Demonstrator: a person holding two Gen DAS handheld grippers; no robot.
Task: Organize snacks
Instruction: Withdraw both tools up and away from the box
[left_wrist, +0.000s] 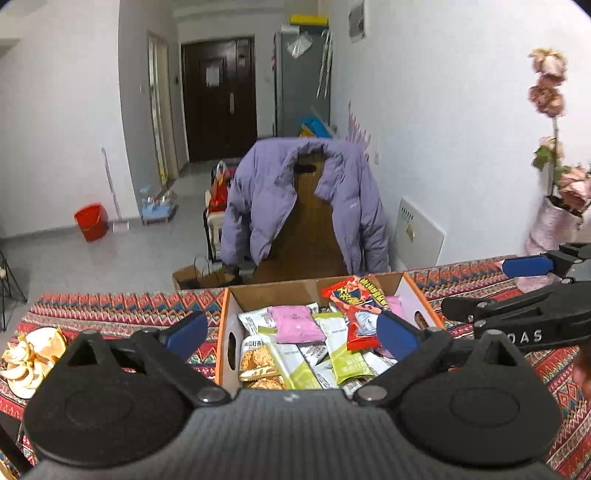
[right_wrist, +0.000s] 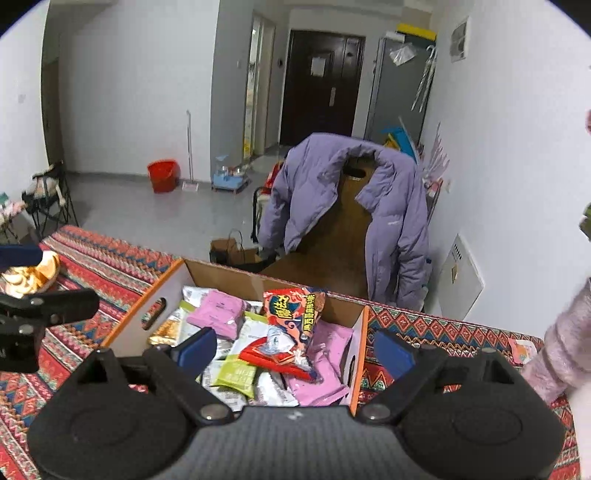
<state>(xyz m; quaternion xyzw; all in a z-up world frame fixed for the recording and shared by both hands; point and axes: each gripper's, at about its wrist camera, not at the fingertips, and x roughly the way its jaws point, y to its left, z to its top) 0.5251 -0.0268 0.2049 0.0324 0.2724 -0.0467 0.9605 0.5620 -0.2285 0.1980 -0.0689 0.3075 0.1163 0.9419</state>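
A cardboard box with an orange rim (left_wrist: 226, 314) (right_wrist: 177, 273) stands on the patterned tablecloth, filled with snack packets. On top lie a red bag (left_wrist: 354, 306) (right_wrist: 291, 325), a pink packet (left_wrist: 297, 325) (right_wrist: 218, 312) and green-and-white packets (left_wrist: 343, 354) (right_wrist: 238, 373). My left gripper (left_wrist: 291, 334) hovers above the box, jaws wide open and holding nothing. My right gripper (right_wrist: 293, 350) hangs over the box's right half, also open and holding nothing. Each gripper shows at the edge of the other's view.
A plate of orange peels (left_wrist: 29, 360) (right_wrist: 31, 273) lies left of the box on the tablecloth (left_wrist: 110, 310). A pink vase with flowers (left_wrist: 550, 221) stands at the right. Beyond the table stand a chair draped with a purple jacket (left_wrist: 306, 199) and a paper bag (right_wrist: 236, 253).
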